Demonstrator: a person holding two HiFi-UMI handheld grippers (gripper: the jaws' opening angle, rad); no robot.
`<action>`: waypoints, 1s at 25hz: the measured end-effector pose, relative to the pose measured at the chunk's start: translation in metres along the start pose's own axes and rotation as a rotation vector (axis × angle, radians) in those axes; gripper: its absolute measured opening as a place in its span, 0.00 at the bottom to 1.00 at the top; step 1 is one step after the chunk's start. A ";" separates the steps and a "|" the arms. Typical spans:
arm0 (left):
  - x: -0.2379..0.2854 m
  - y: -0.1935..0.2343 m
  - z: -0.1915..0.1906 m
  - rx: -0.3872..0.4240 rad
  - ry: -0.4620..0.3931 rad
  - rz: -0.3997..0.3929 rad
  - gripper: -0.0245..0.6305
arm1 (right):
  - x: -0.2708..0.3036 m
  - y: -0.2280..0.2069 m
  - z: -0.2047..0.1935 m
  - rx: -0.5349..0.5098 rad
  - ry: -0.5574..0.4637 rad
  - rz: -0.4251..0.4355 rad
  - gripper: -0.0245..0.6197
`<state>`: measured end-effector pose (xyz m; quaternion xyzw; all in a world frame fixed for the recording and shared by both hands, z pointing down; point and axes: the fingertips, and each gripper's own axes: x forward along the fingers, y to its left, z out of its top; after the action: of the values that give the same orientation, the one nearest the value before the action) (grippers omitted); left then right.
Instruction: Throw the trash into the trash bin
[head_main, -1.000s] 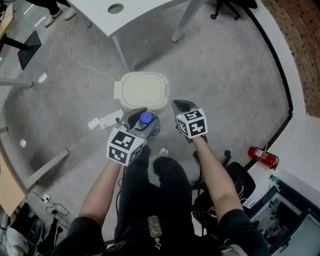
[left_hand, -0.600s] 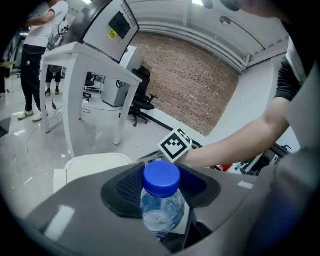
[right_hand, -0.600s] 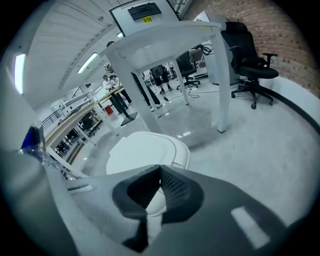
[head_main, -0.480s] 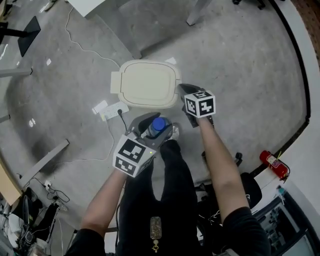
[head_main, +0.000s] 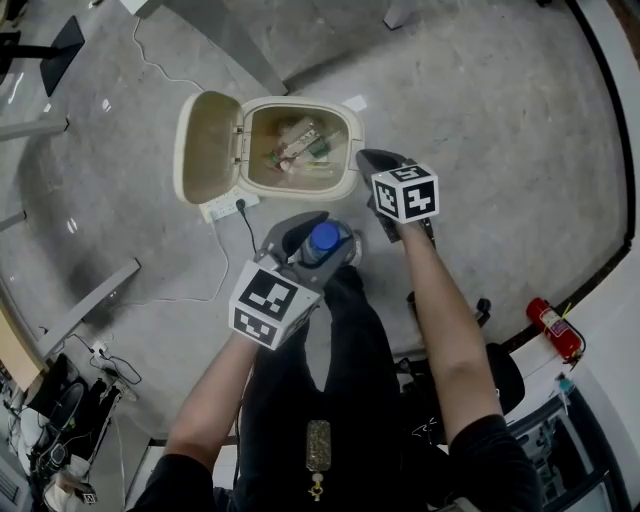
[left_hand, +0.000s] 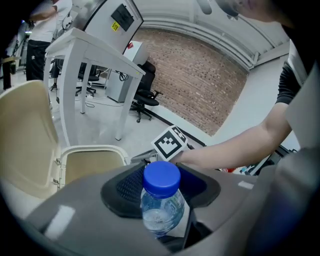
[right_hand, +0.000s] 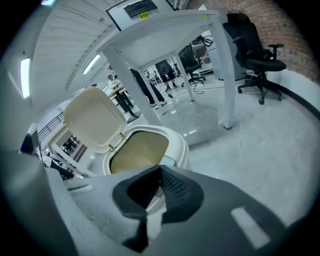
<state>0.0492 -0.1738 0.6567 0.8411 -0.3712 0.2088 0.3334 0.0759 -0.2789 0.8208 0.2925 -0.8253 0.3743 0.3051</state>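
The cream trash bin (head_main: 345, 180) stands on the floor with its lid (head_main: 205, 145) flipped open to the left. Mixed trash (head_main: 295, 145) lies inside. My left gripper (head_main: 308, 232) is shut on a clear plastic bottle (left_hand: 161, 207) with a blue cap (head_main: 322, 238), held upright just in front of the bin. My right gripper (head_main: 372, 165) is at the bin's right rim, its jaws shut with nothing in them. The right gripper view looks over the closed jaws (right_hand: 159, 172) at the bin's rim (right_hand: 170, 135) and raised lid (right_hand: 95, 117).
A white power strip (head_main: 225, 207) with a cable lies by the bin's near left corner. A white table leg (head_main: 230, 40) stands beyond the bin. A grey beam (head_main: 85, 310) lies at left. At right are a red fire extinguisher (head_main: 552, 328) and a black chair (head_main: 490, 370).
The bin's lid was closed before and has swung open to the left. Both grippers have come down closer to the bin, the left still holding the bottle.
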 end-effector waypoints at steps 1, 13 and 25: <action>-0.001 0.001 0.004 -0.001 -0.008 0.009 0.35 | -0.004 0.002 0.002 -0.004 -0.011 0.002 0.04; -0.038 0.070 0.108 0.040 -0.209 0.196 0.35 | -0.056 0.027 0.060 -0.070 -0.126 0.026 0.04; 0.041 0.144 0.047 0.077 -0.047 0.344 0.35 | -0.081 0.039 0.060 0.002 -0.194 0.018 0.04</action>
<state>-0.0301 -0.2993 0.7072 0.7820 -0.5089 0.2572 0.2516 0.0834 -0.2846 0.7136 0.3205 -0.8532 0.3477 0.2201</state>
